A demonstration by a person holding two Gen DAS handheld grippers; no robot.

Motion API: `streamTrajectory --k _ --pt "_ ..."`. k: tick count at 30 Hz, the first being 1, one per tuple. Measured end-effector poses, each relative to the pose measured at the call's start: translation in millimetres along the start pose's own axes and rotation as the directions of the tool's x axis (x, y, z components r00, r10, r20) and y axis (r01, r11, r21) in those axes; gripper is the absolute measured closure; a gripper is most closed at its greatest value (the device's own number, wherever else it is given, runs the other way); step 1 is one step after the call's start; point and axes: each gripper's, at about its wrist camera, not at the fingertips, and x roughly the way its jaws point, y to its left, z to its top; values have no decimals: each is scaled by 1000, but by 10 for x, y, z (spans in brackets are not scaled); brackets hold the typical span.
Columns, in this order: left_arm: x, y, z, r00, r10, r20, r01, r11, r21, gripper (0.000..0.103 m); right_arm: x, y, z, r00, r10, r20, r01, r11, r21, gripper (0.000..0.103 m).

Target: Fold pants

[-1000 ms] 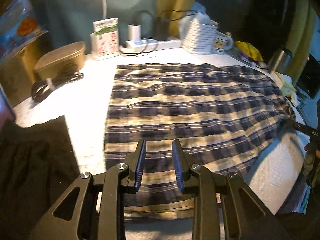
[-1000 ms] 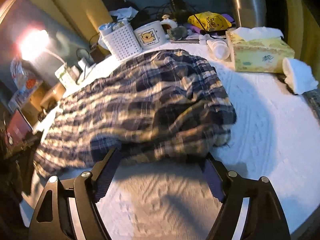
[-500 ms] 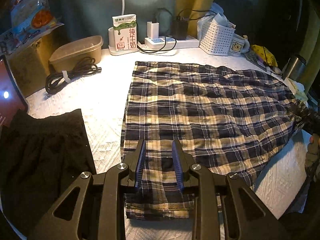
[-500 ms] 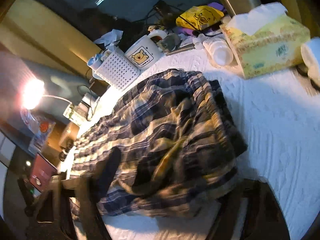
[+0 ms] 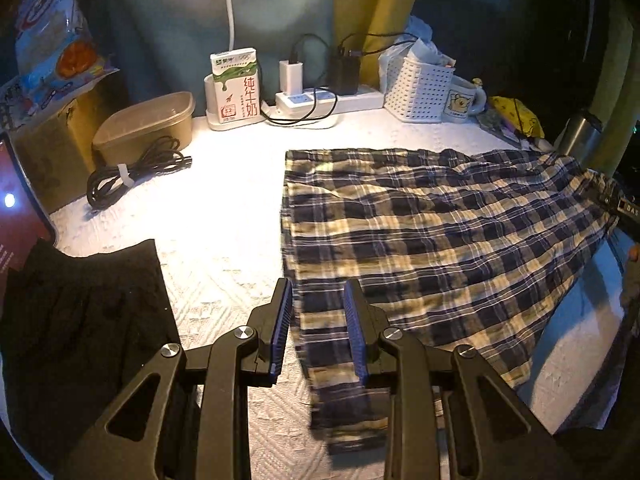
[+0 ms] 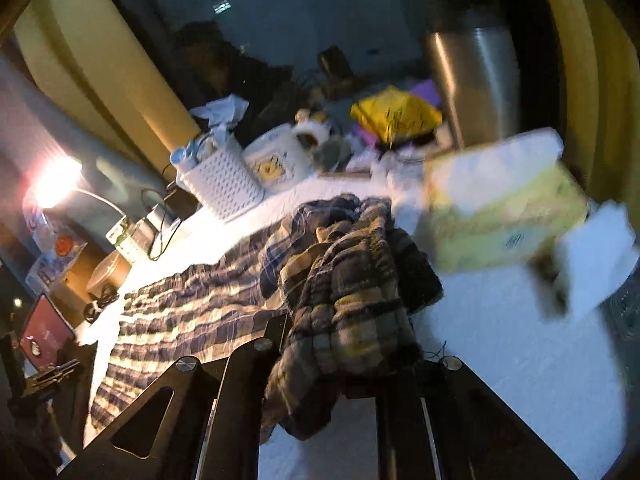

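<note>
- On the white tablecloth [image 5: 224, 240] the plaid pants [image 5: 432, 240] lay spread flat, taking up its middle and right part, apart from the dark garment [image 5: 80, 320] at the near left.
- My left gripper [image 5: 318, 328] hovered above the pants' near hem end, its blue pads a moderate gap apart and holding nothing; I could not tell whether they touched the cloth.
- My right gripper [image 6: 348, 360] was clamped on the gathered waistband, which bunched up thickly between the fingers and hid the tips; that end was raised off the cloth.
- I judged the fold only just begun: the two legs seemed to lie one over the other, the waist end was picked up, but no crosswise fold showed yet. Carrying the waist over toward the hems, then smoothing, was left.
- Their long axis ran left to right across the left camera's view, hems toward the milk carton [image 5: 236, 84] side, waistband toward the tissue box [image 6: 504, 216] side.
- Motion blur in the right view kept me from reading the lift's height.
</note>
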Motion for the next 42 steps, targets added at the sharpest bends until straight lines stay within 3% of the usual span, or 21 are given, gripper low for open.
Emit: streamTrajectory --k 4,15,19,26,35,42 --pt "-19 27 -26 1000 -17 10 17 1000 -8 77 -116 98 144 998 -41 40 42 998 -44 90" --pt "-133 363 -151 997 -36 64 39 998 -41 76 -248 827 268 995 -40 92 55 984 -170 90" --pt "-154 484 -170 995 -19 98 22 999 -29 63 -260 1182 254 995 -34 96 56 971 -231 90" --pt "-203 684 -184 989 -31 147 37 999 -34 62 -235 1710 187 996 -21 83 47 944 -325 90" --pt "-271 933 -258 982 -36 184 51 996 -79 59 48 2472 -125 1000 28 -4 -27 882 -471 90" --pt "-320 1062 -374 985 -18 174 37 994 -105 59 493 3048 -598 985 83 -152 -154 815 -559 91"
